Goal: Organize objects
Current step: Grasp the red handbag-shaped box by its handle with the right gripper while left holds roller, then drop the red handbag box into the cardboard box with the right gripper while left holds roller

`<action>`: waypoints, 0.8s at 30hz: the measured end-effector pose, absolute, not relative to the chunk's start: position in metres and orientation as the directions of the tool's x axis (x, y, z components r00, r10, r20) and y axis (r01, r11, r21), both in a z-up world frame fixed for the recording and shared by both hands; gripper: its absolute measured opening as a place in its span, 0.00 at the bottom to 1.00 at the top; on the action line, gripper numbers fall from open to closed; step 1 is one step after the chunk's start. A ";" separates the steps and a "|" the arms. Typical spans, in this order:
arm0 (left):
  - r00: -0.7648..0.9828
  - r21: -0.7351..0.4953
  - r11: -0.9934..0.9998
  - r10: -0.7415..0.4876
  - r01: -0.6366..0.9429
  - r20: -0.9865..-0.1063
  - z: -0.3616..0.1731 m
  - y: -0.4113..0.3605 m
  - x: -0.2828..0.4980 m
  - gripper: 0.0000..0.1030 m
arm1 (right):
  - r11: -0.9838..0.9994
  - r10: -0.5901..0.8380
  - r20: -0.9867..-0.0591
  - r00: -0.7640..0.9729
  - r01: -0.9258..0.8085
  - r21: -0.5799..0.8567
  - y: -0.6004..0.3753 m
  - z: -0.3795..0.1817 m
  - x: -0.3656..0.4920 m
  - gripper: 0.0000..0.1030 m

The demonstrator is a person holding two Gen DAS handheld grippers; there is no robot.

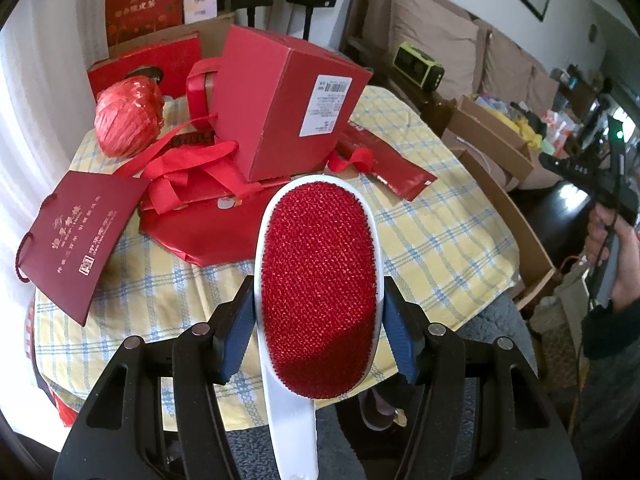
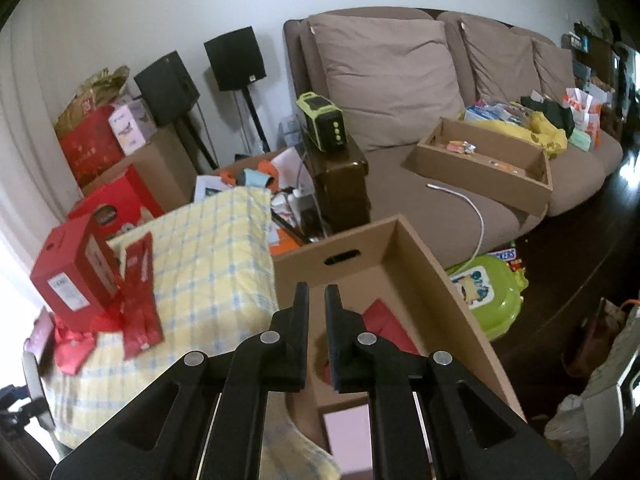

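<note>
The left hand-held gripper pinches a lint brush w/ white frame and red bristle pad; its blue pads press on both sides of the frame, and the white handle runs down toward the camera. The brush is held above the near edge of the desk, which is covered w/ a yellow and blue checked cloth. On the desk, behind the brush, a big red box w/ a white label stands tilted on top of red ribbons and flat red packaging. To the left of it lies a red ball of string, and at the left edge of the desk a dark red paper bag w/ gold letters lies flat, partly over the edge. The right hand-held gripper has its black fingers almost pressed together, only a thin gap btw. them, and nothing is in the gap. It points over a brown cardboard box that stands just beside the desk; inside the box something red lies on the bottom. In the left wrist view a hand in a dark sleeve holds this gripper at the far right, apart from the desk. Behind is a beige sofa w/ another cardboard tray on the seat, and two black speakers on stands near the wall.
</note>
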State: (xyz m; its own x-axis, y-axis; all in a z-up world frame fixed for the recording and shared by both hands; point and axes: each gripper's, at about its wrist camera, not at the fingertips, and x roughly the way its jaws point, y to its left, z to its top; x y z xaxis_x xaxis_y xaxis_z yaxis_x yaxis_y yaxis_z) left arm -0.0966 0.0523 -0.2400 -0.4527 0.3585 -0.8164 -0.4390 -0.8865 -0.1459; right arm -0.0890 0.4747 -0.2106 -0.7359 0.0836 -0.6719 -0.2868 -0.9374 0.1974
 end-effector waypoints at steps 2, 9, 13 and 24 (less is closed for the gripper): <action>-0.453 -0.140 -0.887 0.354 -0.441 -0.818 -0.240 0.054 -0.097 0.54 | -0.935 0.079 -0.681 -0.728 -0.291 0.202 0.480 -0.218 -0.086 0.08; -0.449 -0.121 -0.886 0.340 -0.449 -0.826 -0.243 0.063 -0.094 0.54 | -0.938 0.073 -0.721 -0.689 -0.292 0.184 0.491 -0.240 -0.078 0.08; -0.441 -0.114 -0.882 0.337 -0.458 -0.832 -0.246 0.069 -0.093 0.54 | -0.951 0.037 -0.760 -0.648 -0.256 0.171 0.491 -0.259 -0.081 0.09; -0.418 -0.088 -0.875 0.313 -0.476 -0.853 -0.258 0.088 -0.092 0.54 | -0.991 0.134 -0.937 -0.322 -0.071 -0.118 0.482 -0.381 -0.156 0.85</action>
State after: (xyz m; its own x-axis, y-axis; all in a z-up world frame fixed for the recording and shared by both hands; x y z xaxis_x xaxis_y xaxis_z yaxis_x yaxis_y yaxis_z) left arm -0.0921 0.0877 -0.2580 -0.4177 0.3130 -0.8530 -0.4759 -0.8751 -0.0881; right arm -0.1563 0.4825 -0.3810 -0.3224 0.1343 -0.9370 -0.0710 -0.9905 -0.1176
